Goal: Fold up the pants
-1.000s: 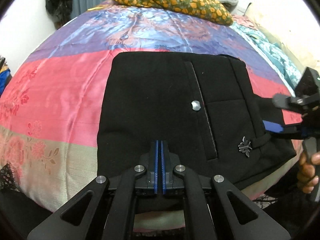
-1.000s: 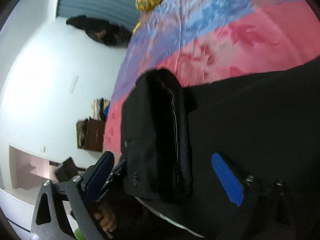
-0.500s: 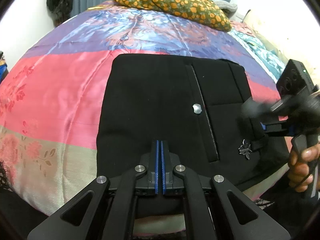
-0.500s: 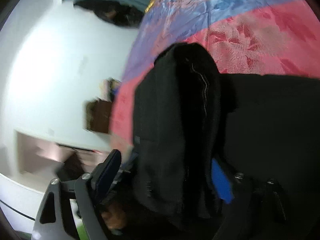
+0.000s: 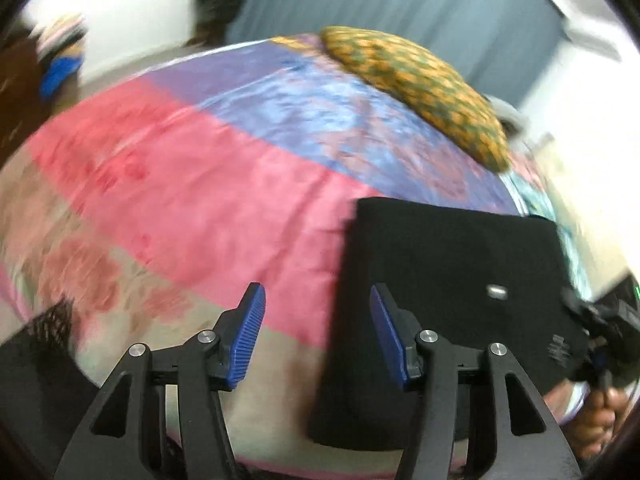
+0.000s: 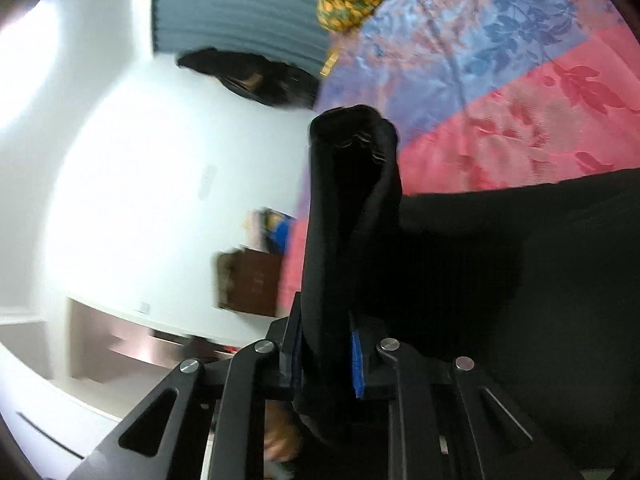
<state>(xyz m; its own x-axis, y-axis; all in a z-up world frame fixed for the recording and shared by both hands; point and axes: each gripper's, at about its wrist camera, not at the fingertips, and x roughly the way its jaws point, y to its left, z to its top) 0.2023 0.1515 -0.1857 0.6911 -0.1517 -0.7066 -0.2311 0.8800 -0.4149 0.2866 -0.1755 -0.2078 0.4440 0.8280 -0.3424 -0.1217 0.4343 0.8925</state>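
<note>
On the bed (image 5: 208, 216) lay the folded black pants (image 5: 452, 280); the left gripper (image 5: 316, 332) jaws were opening, empty, while the right gripper (image 6: 326, 356) jaws were closing, clamped on a raised fold.

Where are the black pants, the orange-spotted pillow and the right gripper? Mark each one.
black pants (image 5: 448, 256): left wrist view, flat folded top.
orange-spotted pillow (image 5: 416, 80): left wrist view, middle of its cover.
right gripper (image 6: 326, 360): right wrist view, between its fingertips, closing on pants fabric.
</note>
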